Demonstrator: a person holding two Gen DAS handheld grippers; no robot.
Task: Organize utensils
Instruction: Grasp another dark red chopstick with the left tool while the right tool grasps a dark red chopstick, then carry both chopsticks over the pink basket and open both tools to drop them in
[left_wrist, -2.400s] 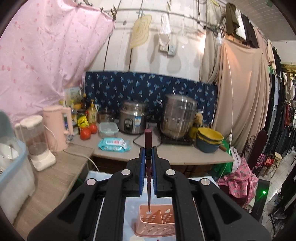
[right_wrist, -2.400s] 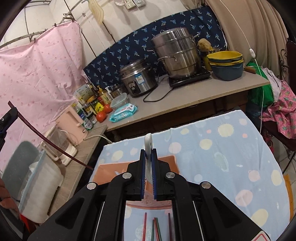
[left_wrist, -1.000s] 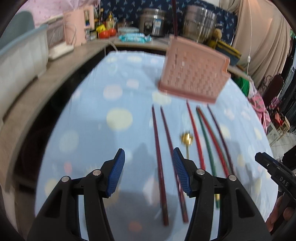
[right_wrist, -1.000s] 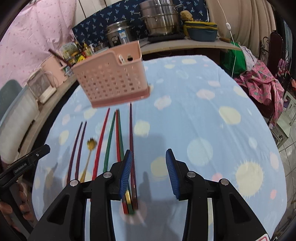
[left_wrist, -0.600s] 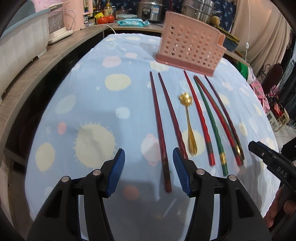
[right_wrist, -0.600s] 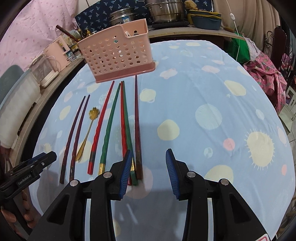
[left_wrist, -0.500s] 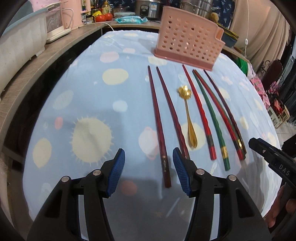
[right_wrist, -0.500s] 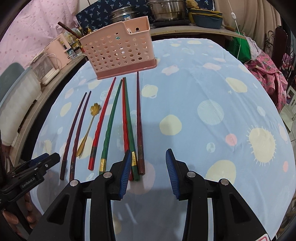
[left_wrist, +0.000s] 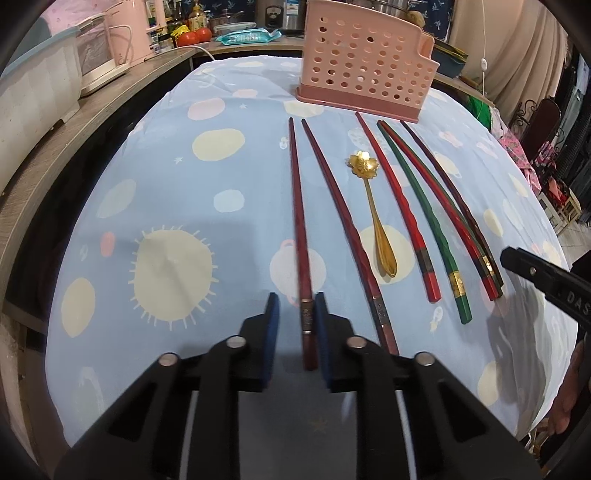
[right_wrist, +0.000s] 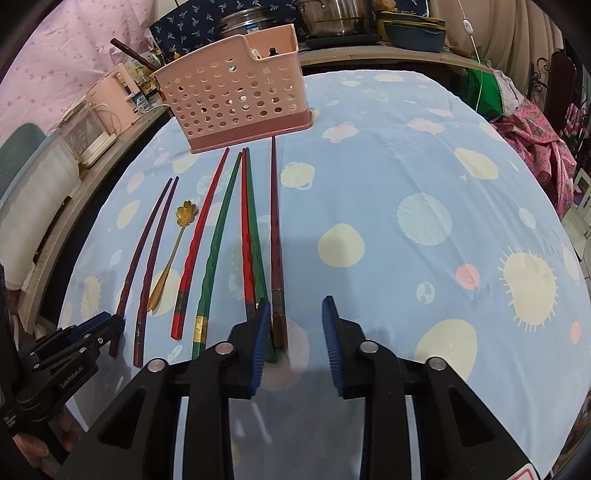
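Observation:
A pink perforated utensil basket (left_wrist: 364, 61) (right_wrist: 236, 90) stands at the far side of the blue spotted tablecloth (left_wrist: 166, 206). Several chopsticks and a gold flower spoon (left_wrist: 373, 206) (right_wrist: 171, 251) lie in a row in front of it. My left gripper (left_wrist: 295, 314) is open, its pads either side of the handle end of the leftmost dark red chopstick (left_wrist: 297, 221), the right pad close to it. My right gripper (right_wrist: 293, 321) is open and empty, its left pad next to the rightmost dark red chopstick (right_wrist: 275, 236). A chopstick (right_wrist: 127, 51) sticks up behind the basket.
A wooden counter (left_wrist: 74, 122) runs along the left with a white appliance (left_wrist: 98, 55) and a grey tub (left_wrist: 33, 92). Pots and bowls (right_wrist: 410, 27) stand on the back counter. A chair and pink cloth (right_wrist: 543, 147) are at the right.
Both grippers let go of what they held and swung down to the table. In the last half second the left gripper has moved over the leftmost chopstick's end and narrowed; the right has closed in on the rightmost chopstick.

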